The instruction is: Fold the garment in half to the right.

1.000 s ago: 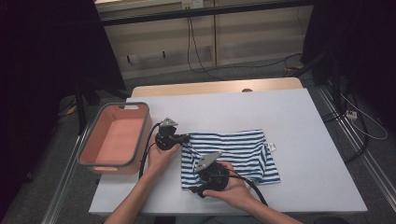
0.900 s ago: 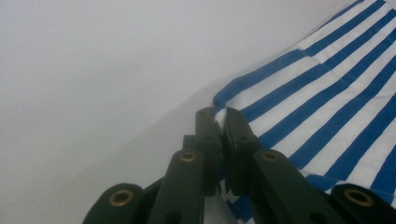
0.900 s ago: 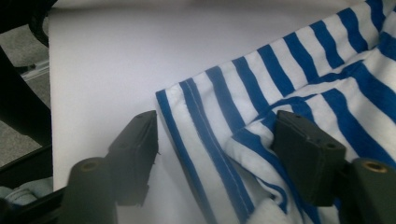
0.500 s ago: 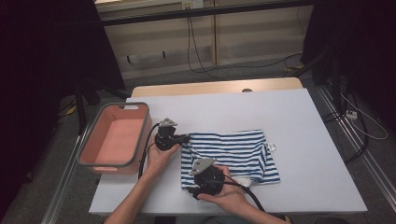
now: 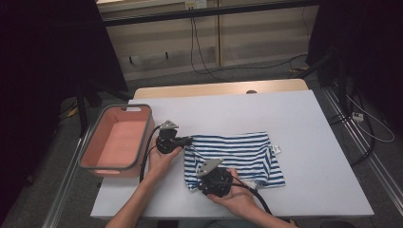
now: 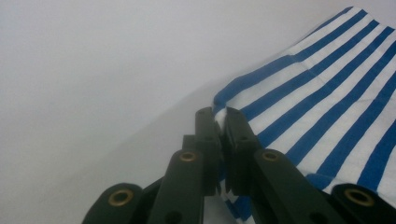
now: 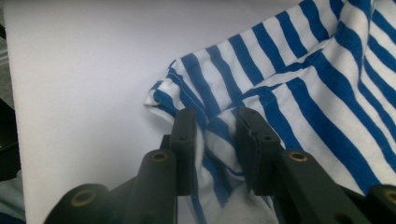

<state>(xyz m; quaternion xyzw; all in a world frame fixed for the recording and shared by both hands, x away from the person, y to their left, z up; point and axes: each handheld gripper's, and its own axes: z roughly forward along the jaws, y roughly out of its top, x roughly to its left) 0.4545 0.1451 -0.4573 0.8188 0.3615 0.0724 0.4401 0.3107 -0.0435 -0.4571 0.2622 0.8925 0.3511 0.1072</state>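
Blue-and-white striped cloth (image 5: 235, 154) lies flat at the middle of your white bench (image 5: 309, 123). Your left claw (image 6: 218, 122) pinches its upper left corner; your right claw (image 7: 214, 126) has just been closing on the bunched lower left corner.

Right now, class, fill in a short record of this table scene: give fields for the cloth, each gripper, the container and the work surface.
cloth: blue-and-white striped fabric garment, lying mostly flat, near corner bunched
left gripper: shut on the cloth's left edge
right gripper: jaws have just been closing, a bunched fold of the cloth between them
container: salmon-pink plastic bin with grey rim, left of the cloth
surface: white table
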